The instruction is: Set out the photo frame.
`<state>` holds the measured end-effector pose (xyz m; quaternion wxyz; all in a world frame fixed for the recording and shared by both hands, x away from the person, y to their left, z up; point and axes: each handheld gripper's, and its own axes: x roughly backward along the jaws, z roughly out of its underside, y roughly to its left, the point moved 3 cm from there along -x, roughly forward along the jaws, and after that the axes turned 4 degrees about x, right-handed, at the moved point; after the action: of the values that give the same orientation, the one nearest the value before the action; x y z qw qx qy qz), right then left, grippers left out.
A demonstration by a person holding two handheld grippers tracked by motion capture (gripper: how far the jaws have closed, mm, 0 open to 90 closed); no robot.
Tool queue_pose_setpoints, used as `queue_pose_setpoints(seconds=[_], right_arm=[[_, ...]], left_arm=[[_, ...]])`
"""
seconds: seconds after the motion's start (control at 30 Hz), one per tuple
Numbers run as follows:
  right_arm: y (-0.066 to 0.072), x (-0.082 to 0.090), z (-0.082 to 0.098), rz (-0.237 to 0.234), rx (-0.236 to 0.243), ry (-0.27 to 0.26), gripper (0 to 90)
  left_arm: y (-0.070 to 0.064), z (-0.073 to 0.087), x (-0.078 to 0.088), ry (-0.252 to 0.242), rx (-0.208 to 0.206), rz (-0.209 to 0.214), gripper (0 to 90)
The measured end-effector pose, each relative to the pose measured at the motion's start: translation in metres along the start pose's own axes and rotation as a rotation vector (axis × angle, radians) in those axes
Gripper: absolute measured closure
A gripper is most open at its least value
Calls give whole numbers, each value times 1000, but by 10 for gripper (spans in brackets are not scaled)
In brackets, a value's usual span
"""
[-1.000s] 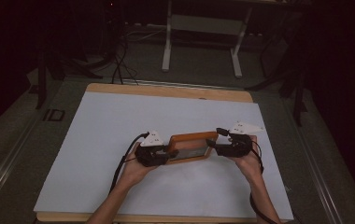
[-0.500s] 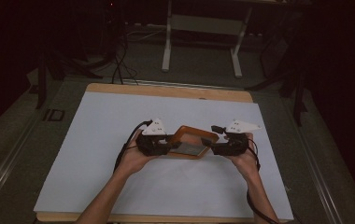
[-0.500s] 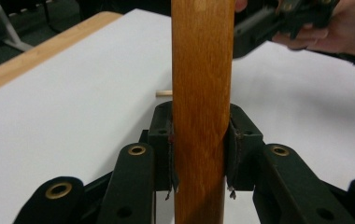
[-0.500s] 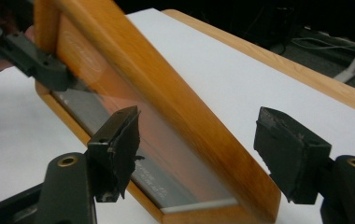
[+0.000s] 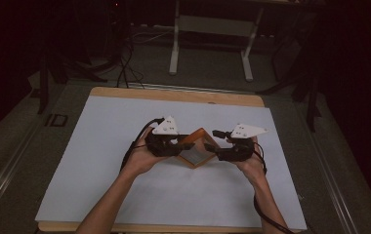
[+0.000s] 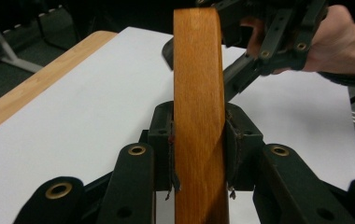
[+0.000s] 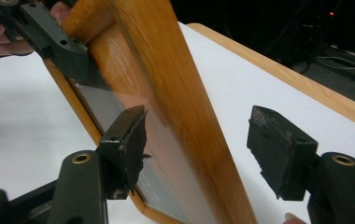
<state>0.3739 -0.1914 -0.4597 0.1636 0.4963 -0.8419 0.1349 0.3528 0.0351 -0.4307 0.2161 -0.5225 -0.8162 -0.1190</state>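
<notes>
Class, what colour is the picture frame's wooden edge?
Orange-brown wood with visible grain on the picture frame, clearest in the left gripper view.

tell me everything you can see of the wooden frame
The wooden frame is a flat rectangle of orange-brown varnished wood around a pale glazed panel. It is lifted off the white table cover and tilted, one corner up. The left tool clamps one frame rail between its pads. The right tool straddles the opposite rail; its jaws have just been closing, one pad apart from the wood.

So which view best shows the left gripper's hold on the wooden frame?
Left gripper view: both fingers press the wooden frame's edge. High view shows it small; right gripper view shows it from the far end.
</notes>
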Motion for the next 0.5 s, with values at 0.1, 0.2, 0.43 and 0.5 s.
queue_pose_setpoints(seconds=[0.1, 0.2, 0.43, 0.5], right_arm=[[2, -3, -1, -11, 8, 4, 380], [5, -5, -2, -27, 19, -2, 389], [8, -9, -3, -39, 48, -2, 423], [7, -7, -1, -40, 43, -11, 478]], left_arm=[[0, -3, -1, -3, -1, 3, 688], [1, -3, -2, -11, -6, 16, 687], [3, -4, -6, -27, -9, 21, 678], [6, -4, -6, -34, 0, 6, 656]])
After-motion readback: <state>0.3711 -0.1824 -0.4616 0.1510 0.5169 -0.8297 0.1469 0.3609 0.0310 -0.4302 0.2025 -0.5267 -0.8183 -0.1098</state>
